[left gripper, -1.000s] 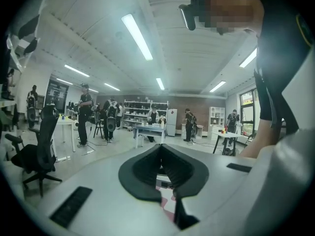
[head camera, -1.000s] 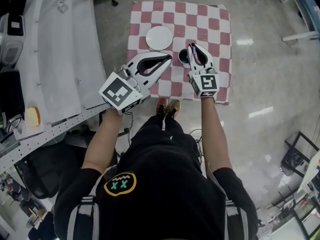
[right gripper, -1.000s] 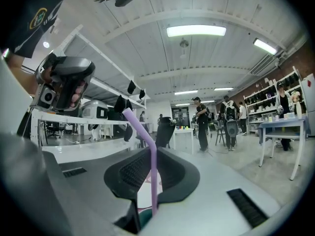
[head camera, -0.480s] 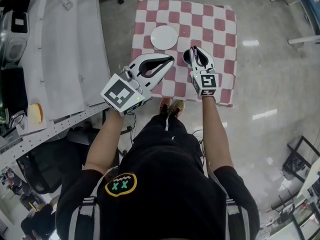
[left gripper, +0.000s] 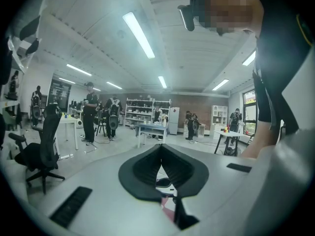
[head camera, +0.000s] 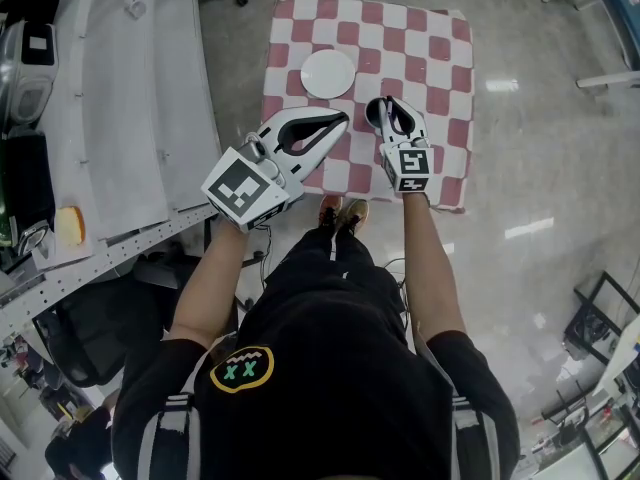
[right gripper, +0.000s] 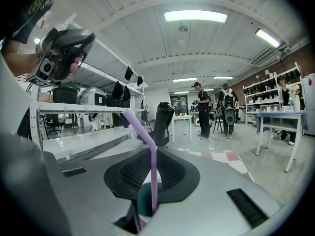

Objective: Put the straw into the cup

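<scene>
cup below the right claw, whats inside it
The purple straw, clamped in the right claw, dips its lower end into the teal cup. The claw's body covers the cup's bottom and the straw's tip.

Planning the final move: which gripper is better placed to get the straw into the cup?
Right. The right gripper is shut on the purple straw, held upright with its lower end over the opening of the cup. The left gripper is shut, holds nothing and hovers beside the cup.

Bent purple straw (right gripper: 153,178) upright in right claw (right gripper: 153,154), over teal cup (right gripper: 143,200).
</scene>
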Demonstrator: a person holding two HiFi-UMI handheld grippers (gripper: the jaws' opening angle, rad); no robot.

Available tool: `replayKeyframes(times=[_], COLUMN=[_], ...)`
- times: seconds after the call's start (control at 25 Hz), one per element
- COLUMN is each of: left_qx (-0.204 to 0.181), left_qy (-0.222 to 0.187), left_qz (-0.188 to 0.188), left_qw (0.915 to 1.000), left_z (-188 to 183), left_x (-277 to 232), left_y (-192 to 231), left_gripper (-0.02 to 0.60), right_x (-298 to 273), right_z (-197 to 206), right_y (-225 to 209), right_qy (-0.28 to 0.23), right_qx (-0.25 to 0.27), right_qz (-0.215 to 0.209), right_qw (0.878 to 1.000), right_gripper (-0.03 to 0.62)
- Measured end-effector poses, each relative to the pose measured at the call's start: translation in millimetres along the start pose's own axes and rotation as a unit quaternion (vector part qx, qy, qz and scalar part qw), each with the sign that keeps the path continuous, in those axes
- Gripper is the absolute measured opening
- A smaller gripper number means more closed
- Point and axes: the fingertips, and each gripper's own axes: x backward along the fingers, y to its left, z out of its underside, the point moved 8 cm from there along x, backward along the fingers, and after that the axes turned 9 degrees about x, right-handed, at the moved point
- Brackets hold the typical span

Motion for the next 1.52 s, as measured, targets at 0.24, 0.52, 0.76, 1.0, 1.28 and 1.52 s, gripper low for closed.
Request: replayKeyframes(times=[0.24,0.52,0.76,1.0,1.28,1.52], left_qx=[0.002,-0.004,-0.003,-0.003,-0.021,-0.014], left_qy=[-0.005,0.004,-0.002,-0.003,0.002,0.005], left_qz=[0.004,0.0,0.009,0.007,0.009,-0.003], left_qw=[1.0,1.0,0.9999,1.0,0.9997,0.9999], left_z=[-3,1,-1,-1,5,5], left_x=[-1,1,2,4,8,10], left_y=[-3,-3,-7,-8,-4,-5], left_gripper=[0.017,0.017,0.017,0.017,0.017,0.017], right_x=[3,5,8,9,10,18], right_z=[13,25,32,30,22,-3], right_y=[3,6,7,7,7,10], right_qy=[0.018,0.038,0.046,0.048,0.049,0.019], right_qx=[-0.005,-0.013,-0.018,-0.019,-0.015,-0.002], right_qz=[-0.002,-0.001,0.002,0.003,-0.005,-0.003], right_qw=[1.0,0.999,0.999,0.999,0.999,1.0], right_gripper=[0.057,0.058,0.058,0.06,0.105,0.128])
